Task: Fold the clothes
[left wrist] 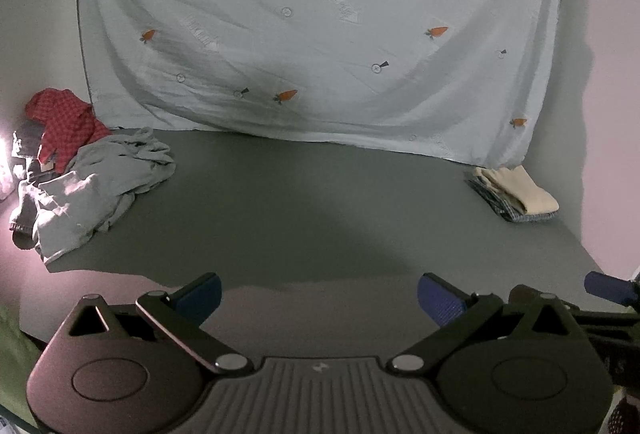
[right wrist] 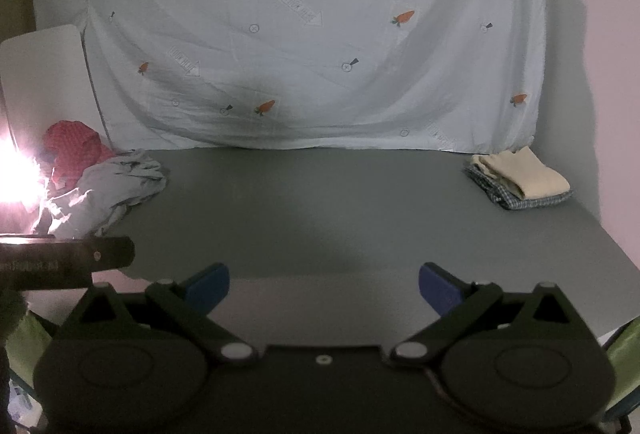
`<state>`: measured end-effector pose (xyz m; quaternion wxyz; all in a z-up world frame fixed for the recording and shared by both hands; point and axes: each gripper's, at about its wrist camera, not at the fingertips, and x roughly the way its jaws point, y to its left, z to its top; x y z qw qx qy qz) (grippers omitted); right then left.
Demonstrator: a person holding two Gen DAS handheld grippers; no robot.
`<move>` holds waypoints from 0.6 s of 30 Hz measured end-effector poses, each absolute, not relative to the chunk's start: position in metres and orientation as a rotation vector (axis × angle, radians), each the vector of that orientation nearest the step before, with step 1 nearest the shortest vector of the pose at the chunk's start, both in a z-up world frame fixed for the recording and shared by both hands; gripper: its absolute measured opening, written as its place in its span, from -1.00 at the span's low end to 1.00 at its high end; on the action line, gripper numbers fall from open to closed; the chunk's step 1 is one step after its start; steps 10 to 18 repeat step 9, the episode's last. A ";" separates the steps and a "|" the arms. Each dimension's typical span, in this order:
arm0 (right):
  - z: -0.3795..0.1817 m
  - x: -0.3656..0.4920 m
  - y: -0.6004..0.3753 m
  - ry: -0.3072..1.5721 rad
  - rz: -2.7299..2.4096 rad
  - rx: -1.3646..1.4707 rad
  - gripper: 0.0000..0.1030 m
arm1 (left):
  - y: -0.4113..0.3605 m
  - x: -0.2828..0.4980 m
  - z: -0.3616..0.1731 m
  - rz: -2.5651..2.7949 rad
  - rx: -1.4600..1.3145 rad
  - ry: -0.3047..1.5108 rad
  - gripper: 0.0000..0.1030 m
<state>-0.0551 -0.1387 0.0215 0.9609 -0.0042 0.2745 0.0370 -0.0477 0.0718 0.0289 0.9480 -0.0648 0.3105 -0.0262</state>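
A heap of unfolded clothes lies at the table's far left: a grey garment (left wrist: 100, 189) (right wrist: 116, 185) with a red patterned one (left wrist: 64, 121) (right wrist: 76, 149) behind it. A folded stack, a cream garment (left wrist: 520, 189) (right wrist: 524, 173) on a checked one (left wrist: 500, 207) (right wrist: 520, 199), sits at the far right. My left gripper (left wrist: 320, 300) is open and empty above the near edge of the grey table (left wrist: 300, 209). My right gripper (right wrist: 324, 292) is open and empty too, beside it over the near edge.
A pale sheet with carrot prints (left wrist: 320, 33) (right wrist: 312, 33) hangs behind the table. A white board (left wrist: 36, 45) leans at the left by a bright glare (right wrist: 12, 173). The left gripper's body (right wrist: 68, 262) shows at left in the right wrist view.
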 end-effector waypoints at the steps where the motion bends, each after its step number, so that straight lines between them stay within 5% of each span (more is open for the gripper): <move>1: 0.022 -0.055 -0.138 0.556 0.074 -0.010 0.99 | 0.073 -0.048 0.029 -0.052 -0.133 0.631 1.00; 18: 0.021 -0.053 -0.133 0.554 0.083 -0.011 0.99 | 0.080 -0.044 0.029 -0.038 -0.125 0.625 1.00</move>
